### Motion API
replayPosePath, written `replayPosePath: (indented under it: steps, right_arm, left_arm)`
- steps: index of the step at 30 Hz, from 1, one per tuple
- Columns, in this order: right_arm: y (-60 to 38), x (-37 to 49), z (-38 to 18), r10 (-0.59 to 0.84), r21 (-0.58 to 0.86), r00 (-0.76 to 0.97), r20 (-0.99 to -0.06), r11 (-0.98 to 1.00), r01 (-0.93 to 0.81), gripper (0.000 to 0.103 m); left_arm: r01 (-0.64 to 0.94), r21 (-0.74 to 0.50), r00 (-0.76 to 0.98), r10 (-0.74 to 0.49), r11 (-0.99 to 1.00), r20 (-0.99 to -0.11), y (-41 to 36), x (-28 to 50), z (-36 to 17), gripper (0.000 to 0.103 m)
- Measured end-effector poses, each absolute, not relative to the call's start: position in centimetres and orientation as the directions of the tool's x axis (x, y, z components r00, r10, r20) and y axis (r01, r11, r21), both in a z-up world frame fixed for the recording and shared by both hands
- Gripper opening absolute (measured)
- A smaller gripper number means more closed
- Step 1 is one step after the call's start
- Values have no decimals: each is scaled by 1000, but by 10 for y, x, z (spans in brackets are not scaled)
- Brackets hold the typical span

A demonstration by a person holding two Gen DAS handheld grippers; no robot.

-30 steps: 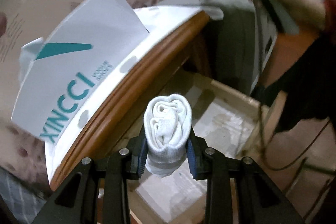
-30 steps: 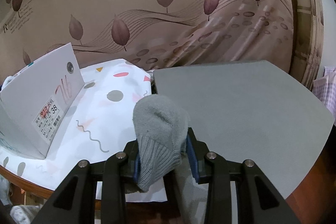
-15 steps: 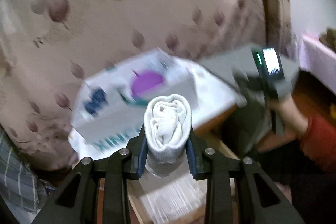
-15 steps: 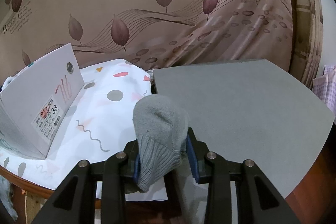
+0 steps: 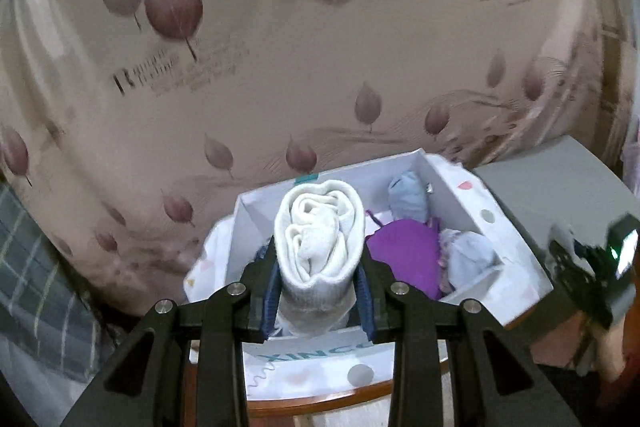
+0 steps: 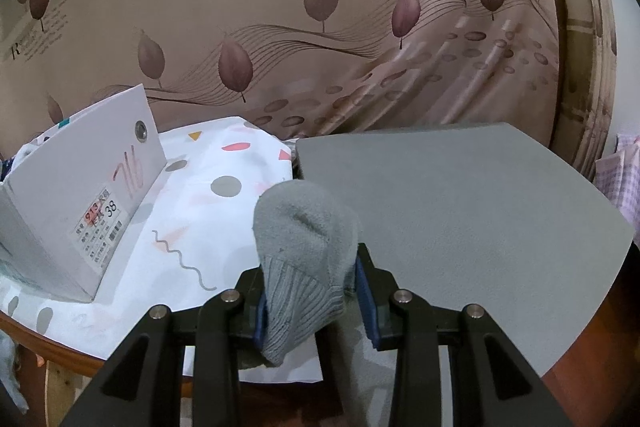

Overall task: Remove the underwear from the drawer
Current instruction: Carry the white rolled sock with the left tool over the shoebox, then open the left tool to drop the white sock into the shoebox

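Between the blue pads of the left gripper [image 5: 319,297], a rolled white garment [image 5: 318,247] was pinched, its long axis running along the fingers and its coiled end facing the camera. Directly beyond the jaws, at twelve to two o'clock of the roll, lay an open white shoebox [image 5: 476,203] holding a purple garment [image 5: 408,255] and pale blue-grey rolled pieces [image 5: 408,197]. Judged from this alignment, the coming move turned on the box lying ahead of and below the roll, so the left hand was the nearer one to it. The box stood on a patterned white cloth [image 5: 360,373] over a wooden tabletop edge [image 5: 320,397]; the drawer itself was not visible in either view.

In the right wrist view, the right gripper [image 6: 310,301] was clamped on a grey ribbed sock-like bundle [image 6: 304,247], the cuff hanging down toward six o'clock. The same shoebox [image 6: 80,195] sat well apart at nine o'clock of these jaws, and a flat grey board [image 6: 460,219] spread from twelve to three o'clock. A leaf-printed curtain [image 6: 320,27] closed the background.
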State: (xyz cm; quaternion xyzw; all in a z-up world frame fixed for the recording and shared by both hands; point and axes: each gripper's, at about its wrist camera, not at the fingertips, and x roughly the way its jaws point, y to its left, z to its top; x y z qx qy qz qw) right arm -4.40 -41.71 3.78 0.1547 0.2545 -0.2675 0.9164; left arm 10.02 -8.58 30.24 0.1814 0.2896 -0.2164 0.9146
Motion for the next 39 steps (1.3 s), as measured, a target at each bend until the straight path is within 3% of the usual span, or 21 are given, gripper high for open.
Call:
replayPosePath:
  steps: [9,20,27,31,39]
  right_arm:
    - [-416,-40,37,-396,155,731,-555,815,559,36]
    - [-410,-34,38,-379,144,735,-563,830,538,36]
    - [-407,-30,36,-376,131,731,-569,836,532,36]
    - [-407,-29,36,-376,130,731,-569,837,531,36]
    - [-406,-29,35,-379,126,732,-567,837,532,36]
  left_arm:
    - [431,198,701,-188,880,-688,-108,176,265,29]
    - [420,161,654,-175,893,-736,-122,213,227,32]
    - [415,187,655,-150,890,-740,-130,220,213,42]
    - [406,203,662,-134,891,-737,-131,219,211,74]
    - [391,158,691,-176,907,-701,-120,214,224,79]
